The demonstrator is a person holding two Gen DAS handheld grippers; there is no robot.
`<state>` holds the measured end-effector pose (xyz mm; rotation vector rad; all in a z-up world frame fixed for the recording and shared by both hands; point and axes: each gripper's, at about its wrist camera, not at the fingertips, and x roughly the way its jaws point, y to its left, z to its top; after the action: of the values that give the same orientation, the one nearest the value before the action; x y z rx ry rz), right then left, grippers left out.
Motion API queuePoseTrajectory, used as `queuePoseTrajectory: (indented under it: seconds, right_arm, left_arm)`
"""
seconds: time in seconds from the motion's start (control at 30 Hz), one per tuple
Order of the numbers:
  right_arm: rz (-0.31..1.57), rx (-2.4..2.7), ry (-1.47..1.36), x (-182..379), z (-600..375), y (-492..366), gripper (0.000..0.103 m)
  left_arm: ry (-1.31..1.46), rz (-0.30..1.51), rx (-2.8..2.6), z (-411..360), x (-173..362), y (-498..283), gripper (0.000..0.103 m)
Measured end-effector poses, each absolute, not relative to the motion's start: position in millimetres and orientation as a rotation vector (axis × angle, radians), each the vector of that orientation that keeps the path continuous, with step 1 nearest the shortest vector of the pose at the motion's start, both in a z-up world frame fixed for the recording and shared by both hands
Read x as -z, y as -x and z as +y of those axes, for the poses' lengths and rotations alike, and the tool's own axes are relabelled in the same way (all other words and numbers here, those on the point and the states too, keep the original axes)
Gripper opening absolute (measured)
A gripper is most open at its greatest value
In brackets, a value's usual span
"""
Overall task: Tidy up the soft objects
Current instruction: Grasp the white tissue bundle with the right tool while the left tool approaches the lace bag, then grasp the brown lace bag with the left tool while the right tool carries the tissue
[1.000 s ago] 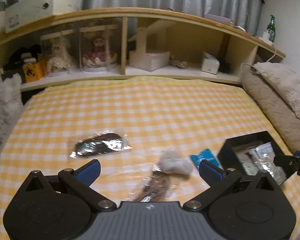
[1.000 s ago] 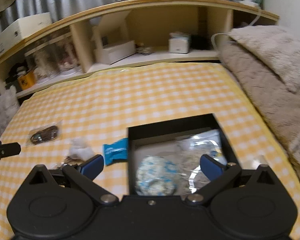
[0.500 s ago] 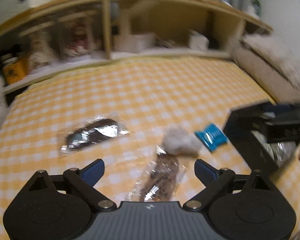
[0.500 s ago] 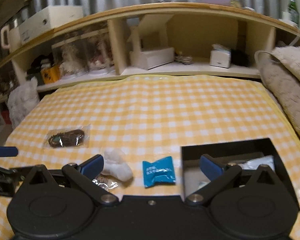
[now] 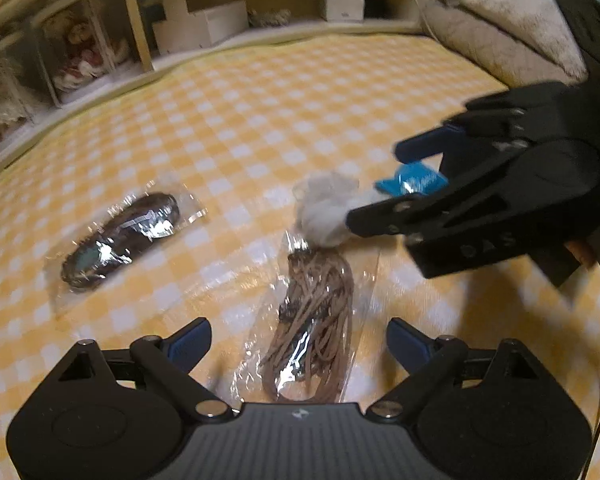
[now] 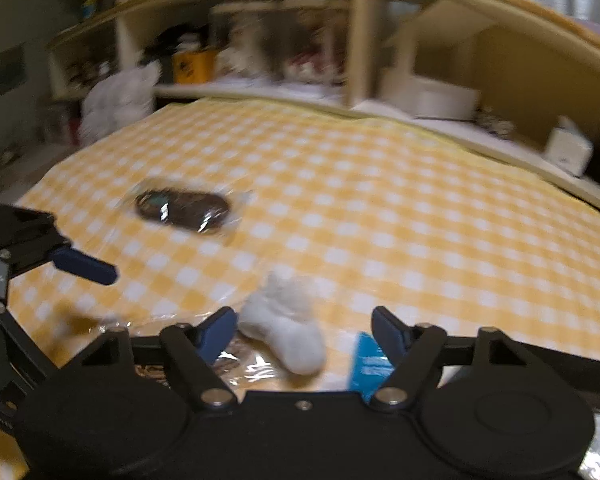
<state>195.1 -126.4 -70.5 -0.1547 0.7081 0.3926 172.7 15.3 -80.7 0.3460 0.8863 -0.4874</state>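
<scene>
I am closing the left gripper (image 5: 299, 340) around the clear bag of brown cords (image 5: 314, 322) on the yellow checked cloth (image 5: 260, 128); the pads are not pressing yet. Just beyond that bag, the white fluffy sock (image 6: 286, 328) is lying between the right gripper (image 6: 304, 330) fingers, also narrowing without touching. The blue packet (image 6: 365, 364) is sitting beside the sock.

Both the left gripper (image 5: 299, 338) and right gripper (image 6: 304, 330) are closing, fingers not yet gripping.
</scene>
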Motion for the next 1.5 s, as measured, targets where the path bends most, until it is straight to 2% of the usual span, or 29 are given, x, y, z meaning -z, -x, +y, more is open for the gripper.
queuePoseTrajectory:
  seconds: [0.1,0.2,0.3,0.37,0.47,0.67,0.8,0.87,0.93,0.97,1.0,1.03,1.07,1.17,1.23,1.4,1.5]
  right_arm:
    - [0.736,-0.422,0.162,83,-122,-206,0.070]
    - [0.762,-0.440,0.159,94,-121,-214,0.062]
    - [0.783,-0.451,0.174,103,-119,-217,0.050]
    - [0.796,-0.470,0.189,107,-119,-216,0.035]
    - [0.802,-0.472,0.198,106,-119,-213,0.031]
    - [0.825,-0.440,0.157,91,-129,-196,0.029]
    - [0.884,-0.393,0.093,82,-144,-178,0.029]
    - [0.938,-0.394,0.077,83,-146,-169,0.029]
    - [0.993,-0.426,0.095,85,-142,-159,0.032]
    - [1.011,-0.444,0.113,86,-139,-154,0.037]
    - [1.023,-0.465,0.141,87,-136,-150,0.041]
    - [1.019,-0.480,0.173,87,-133,-146,0.051]
    - [1.003,-0.486,0.208,86,-130,-143,0.061]
    - [0.908,-0.496,0.322,81,-122,-134,0.076]
    - [0.838,-0.516,0.375,78,-119,-129,0.081]
    - [0.831,-0.576,0.415,79,-110,-132,0.077]
    - [0.850,-0.578,0.367,81,-110,-139,0.070]
  left_arm:
    - [-0.360,0.913,0.511,14,91,-176,0.089]
    - [-0.380,0.935,0.527,12,98,-177,0.082]
    - [-0.396,0.958,0.532,10,103,-179,0.077]
    - [-0.391,0.970,0.532,10,101,-179,0.069]
    - [-0.396,0.986,0.529,8,98,-177,0.065]
    - [-0.391,1.029,0.486,15,92,-175,0.056]
    - [-0.363,1.085,0.441,27,87,-171,0.046]
    - [-0.363,1.099,0.434,31,85,-166,0.046]
    - [-0.369,1.085,0.432,33,84,-159,0.053]
    - [-0.379,1.073,0.429,33,84,-157,0.063]
    - [-0.395,1.057,0.431,32,83,-154,0.067]
    - [-0.404,1.044,0.438,31,82,-153,0.070]
    - [-0.408,1.037,0.443,30,82,-154,0.073]
    - [-0.405,1.007,0.458,26,80,-156,0.078]
    - [-0.409,0.988,0.466,24,82,-158,0.080]
    - [-0.401,1.010,0.467,22,94,-169,0.080]
    - [-0.358,1.023,0.451,22,94,-174,0.071]
